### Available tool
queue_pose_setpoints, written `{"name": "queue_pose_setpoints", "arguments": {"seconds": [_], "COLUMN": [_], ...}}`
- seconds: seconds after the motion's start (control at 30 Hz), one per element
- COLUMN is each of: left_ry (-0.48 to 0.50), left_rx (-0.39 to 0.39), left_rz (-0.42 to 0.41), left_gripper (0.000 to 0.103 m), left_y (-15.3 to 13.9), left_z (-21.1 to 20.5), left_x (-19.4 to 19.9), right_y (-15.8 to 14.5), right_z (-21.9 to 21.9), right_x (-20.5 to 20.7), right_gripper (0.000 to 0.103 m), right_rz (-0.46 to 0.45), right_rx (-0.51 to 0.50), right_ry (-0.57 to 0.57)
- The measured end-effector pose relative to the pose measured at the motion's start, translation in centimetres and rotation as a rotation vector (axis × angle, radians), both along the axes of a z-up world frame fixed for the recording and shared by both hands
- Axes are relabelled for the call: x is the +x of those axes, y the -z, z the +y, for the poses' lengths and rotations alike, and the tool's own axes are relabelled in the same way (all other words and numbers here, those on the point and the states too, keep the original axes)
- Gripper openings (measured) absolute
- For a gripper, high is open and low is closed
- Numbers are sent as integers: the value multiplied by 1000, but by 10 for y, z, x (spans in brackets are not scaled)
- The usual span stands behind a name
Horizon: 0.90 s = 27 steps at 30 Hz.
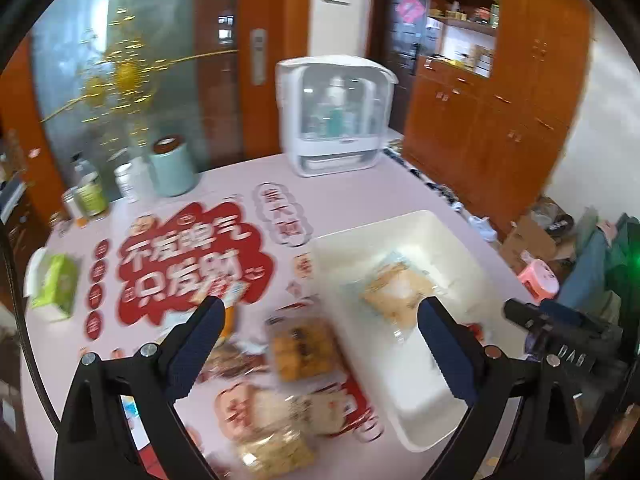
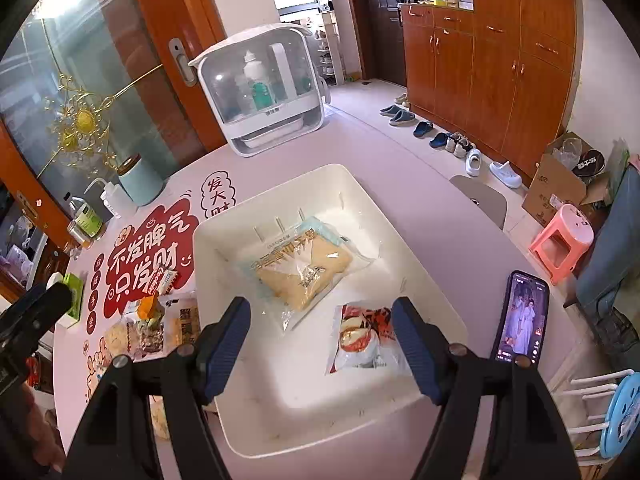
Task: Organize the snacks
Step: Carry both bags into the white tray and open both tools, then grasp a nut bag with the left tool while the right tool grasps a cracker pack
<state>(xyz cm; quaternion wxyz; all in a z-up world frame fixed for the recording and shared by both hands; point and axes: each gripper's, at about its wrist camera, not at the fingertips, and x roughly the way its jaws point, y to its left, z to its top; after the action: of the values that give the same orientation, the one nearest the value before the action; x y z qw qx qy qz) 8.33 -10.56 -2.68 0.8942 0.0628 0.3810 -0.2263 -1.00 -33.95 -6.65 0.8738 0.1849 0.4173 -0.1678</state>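
Hovering my spread, empty left gripper [image 1: 320, 344] over the blurred snack pile [image 1: 296, 364] beside the white bin [image 2: 224, 240], I am risking a mis-grab, while my right gripper [image 2: 322, 344] is gaping empty above the burger packet [image 2: 360, 340].

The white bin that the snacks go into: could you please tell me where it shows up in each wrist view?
Left wrist view: the white bin lies right of centre, running toward the lower right, partly behind the left tongs' right finger.
Right wrist view: the bin fills the centre, just ahead of the open right tongs.
Shared landmark: the pale cracker packet inside the bin.
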Motion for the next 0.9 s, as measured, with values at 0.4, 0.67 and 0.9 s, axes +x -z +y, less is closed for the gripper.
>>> {"name": "queue_pose_setpoints", "arguments": {"seconds": [0.4, 0.67, 0.9], "left_ry": [-258, -341, -265], "left_rx": [-29, 53, 74], "left_rz": [2, -51, 5], "left_gripper": [97, 97, 97], "left_y": [-34, -39, -18], "left_z": [146, 207, 220], "left_x": [-37, -65, -70], "right_y": [-41, -55, -37], "right_z": [79, 164, 209], "right_x": [-5, 3, 9], "right_gripper": [74, 74, 77], "right_rz": [-105, -110, -62], "right_rx": [-91, -142, -111], "right_ry": [-218, -424, -504]}}
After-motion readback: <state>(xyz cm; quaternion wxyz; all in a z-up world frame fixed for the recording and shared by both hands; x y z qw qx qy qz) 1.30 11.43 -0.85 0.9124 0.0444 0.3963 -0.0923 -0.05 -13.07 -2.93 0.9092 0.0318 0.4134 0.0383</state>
